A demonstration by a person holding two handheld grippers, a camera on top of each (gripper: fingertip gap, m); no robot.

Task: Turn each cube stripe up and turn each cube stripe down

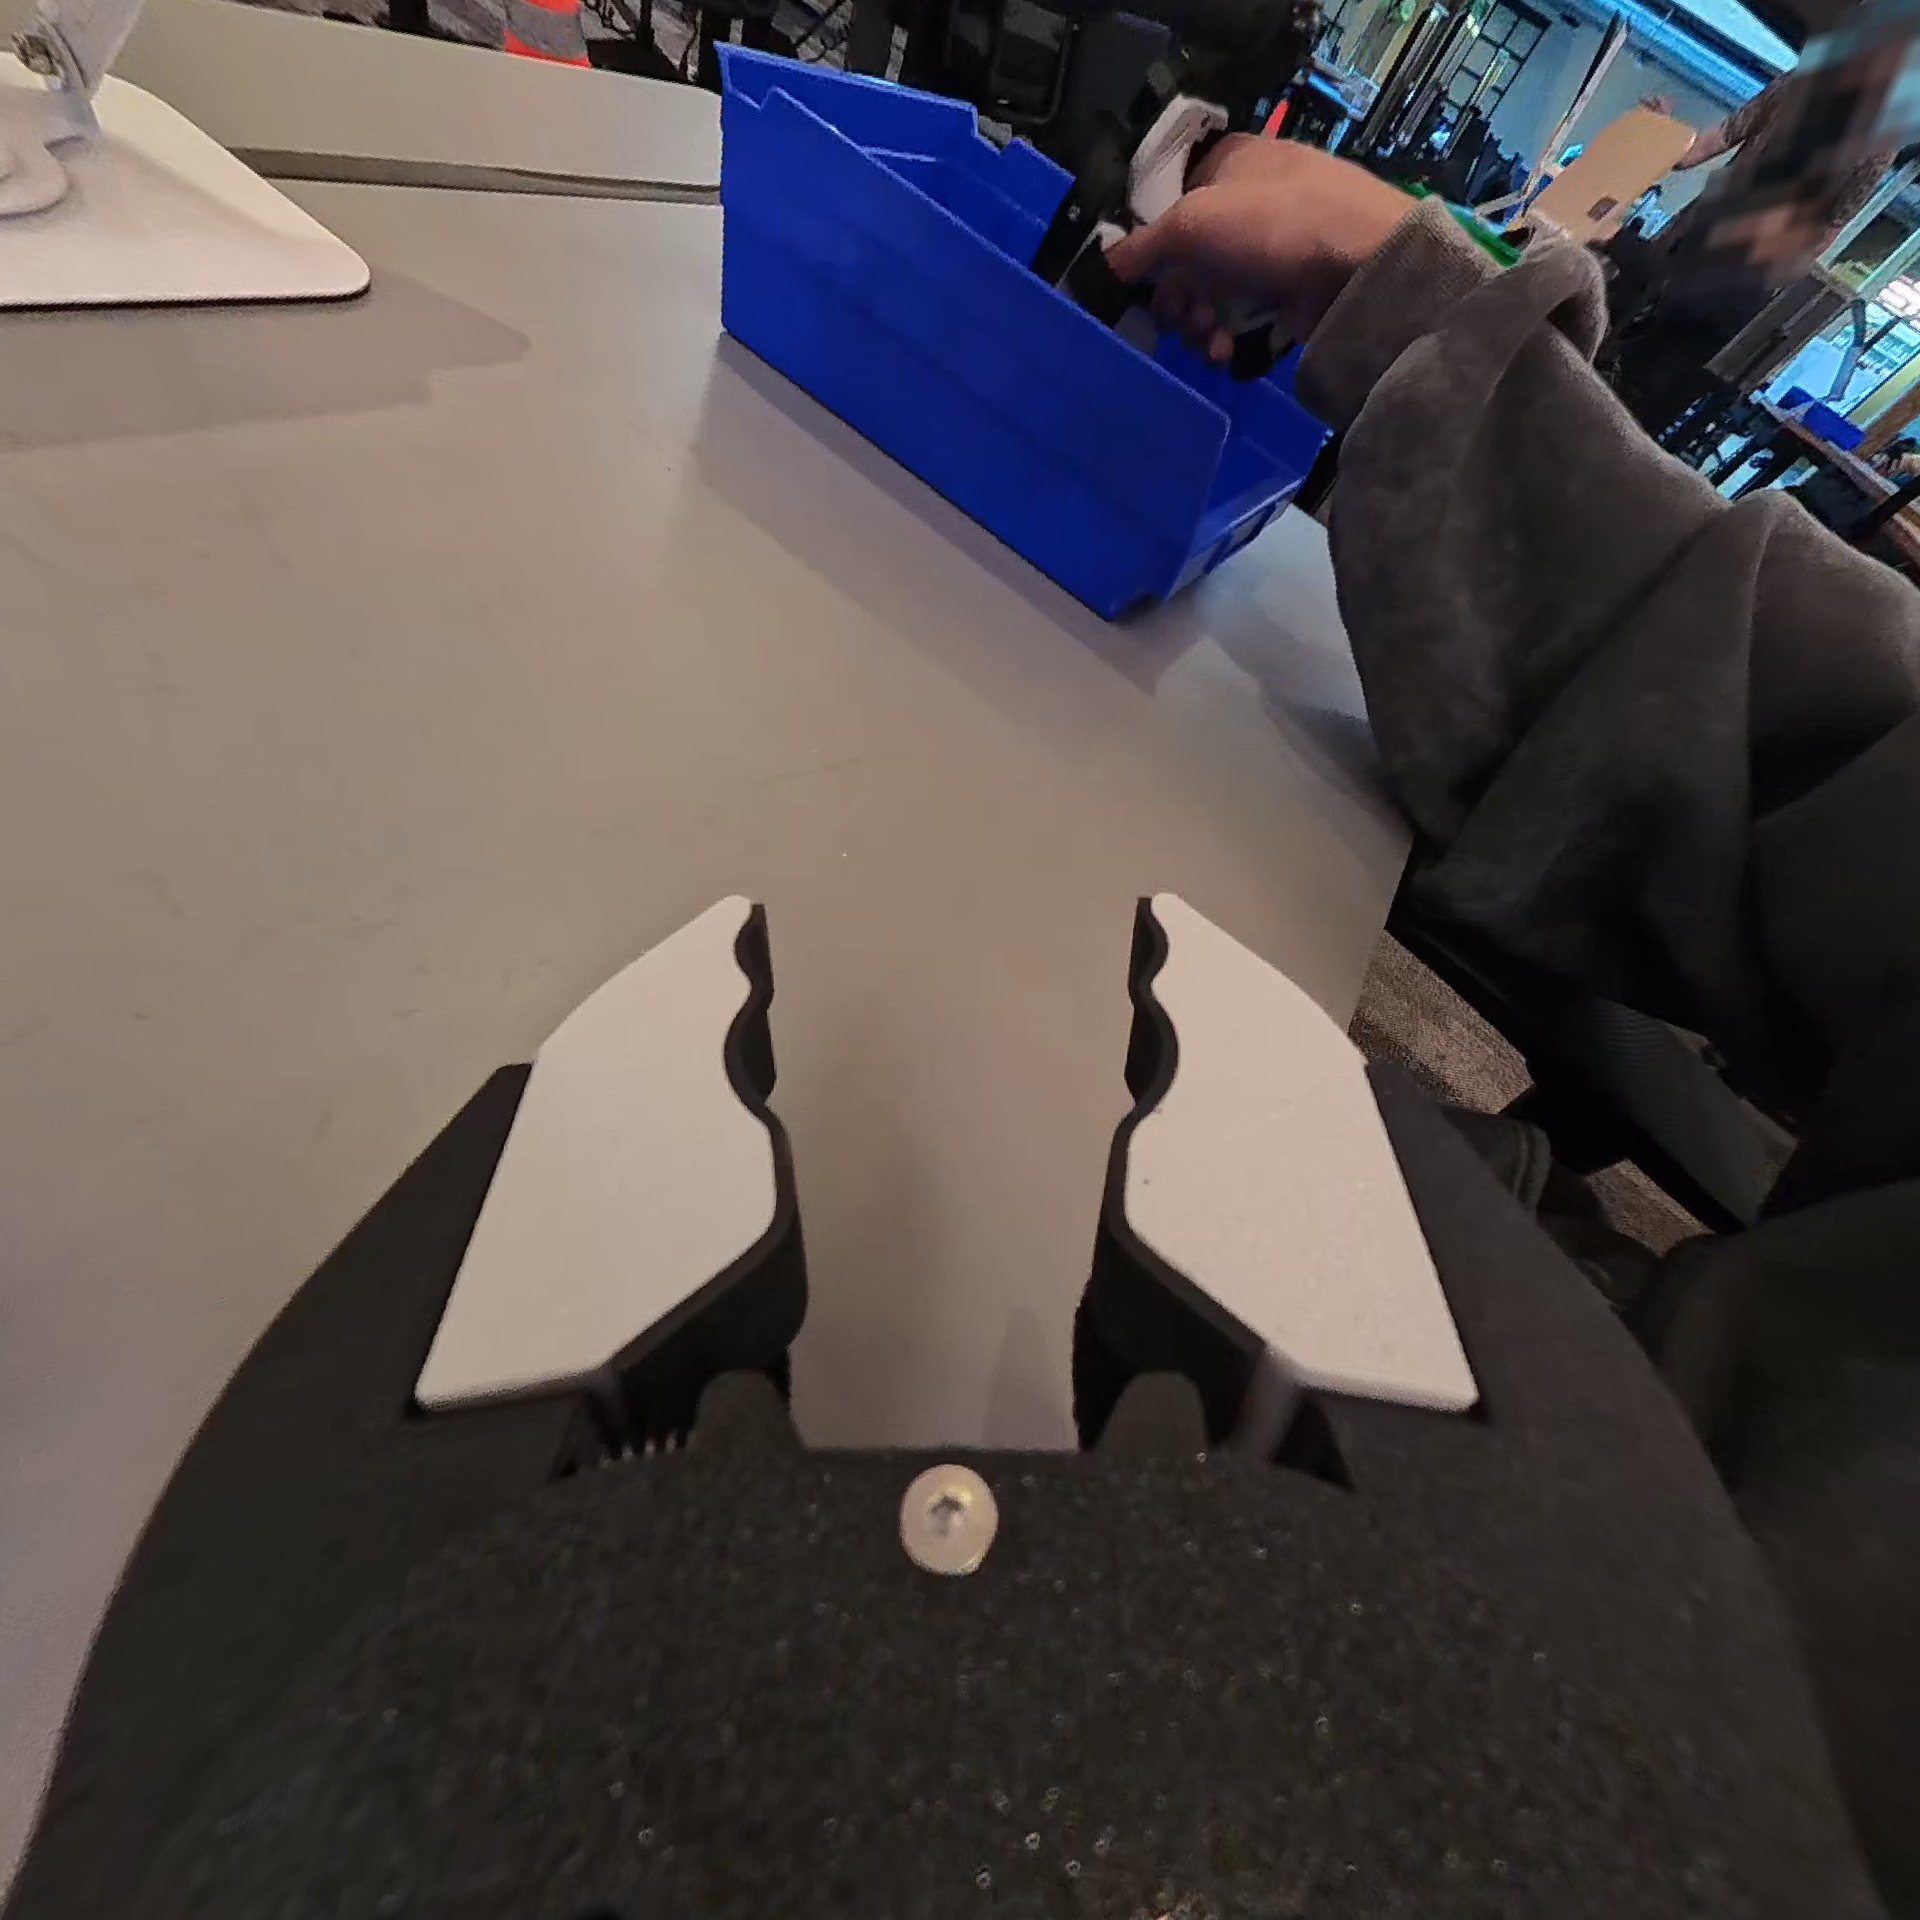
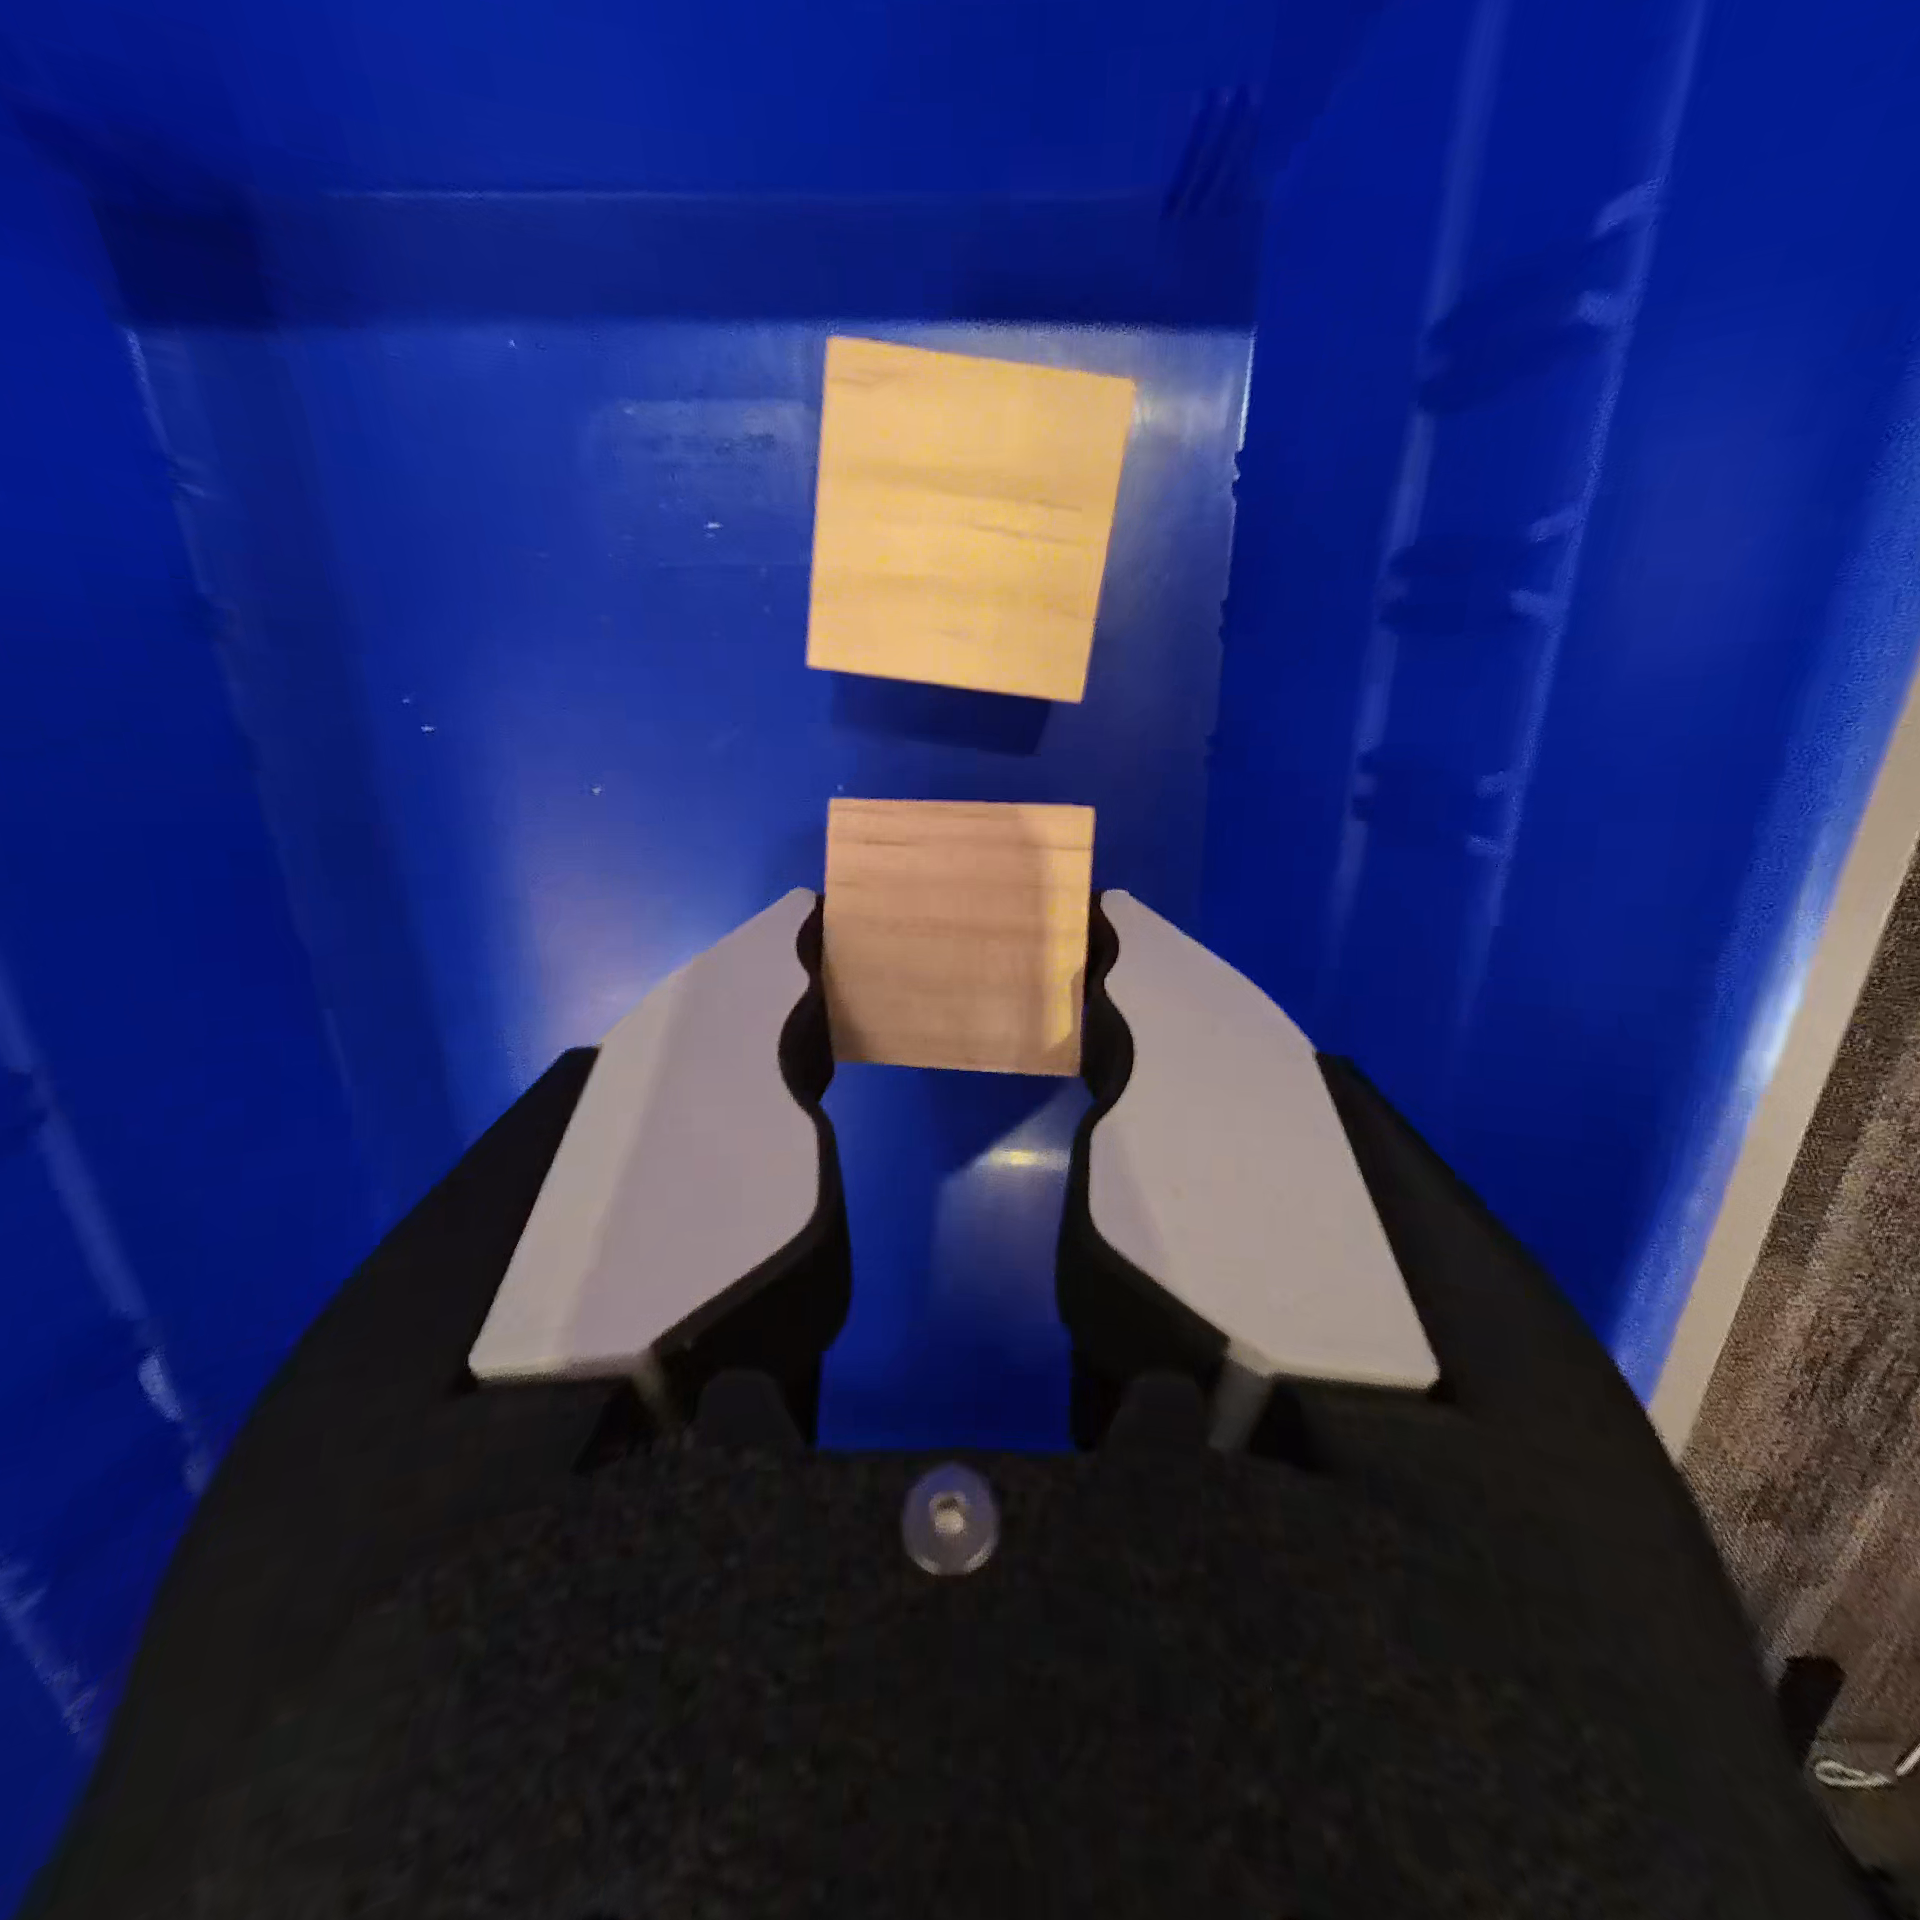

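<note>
Right gripper (image 2: 954, 940) clamped on a wooden cube (image 2: 958, 935) inside the blue bin (image 2: 416, 623)
A second cube (image 2: 966, 520) lay above it in the frame — the left gripper (image 1: 951, 925) hung apart over the grey table (image 1: 416, 675)

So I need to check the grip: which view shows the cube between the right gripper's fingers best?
The right wrist view: the wooden cube fills the gap in the right gripper, inside the blue bin. The left wrist view shows only the bin's outside; the cube is hidden.

Grey table (image 1: 416, 675), blue bin (image 1: 987, 395), white stand base (image 1: 156, 208)
</note>
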